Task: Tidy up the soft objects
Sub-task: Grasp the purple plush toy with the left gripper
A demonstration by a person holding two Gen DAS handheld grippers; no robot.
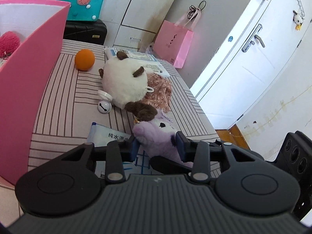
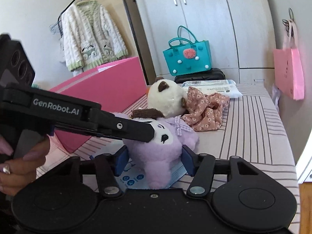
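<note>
On the striped bed, left gripper and right gripper both clamp the purple plush. Grasping step; next, I judge, lift it toward the pink box.

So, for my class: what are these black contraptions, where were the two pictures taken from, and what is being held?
No robot here: a person holds two hand-held grippers, each with a camera looking along its two fingers. One picture comes from the left gripper, the other from the right gripper, where a hand shows. Both have closed on the purple plush, each from its own side. It lies on a striped bed over a wipes pack. Further back are a white plush, floral cloth, an orange ball and a small white bell. A pink box stands alongside, probably for the soft things.
</note>
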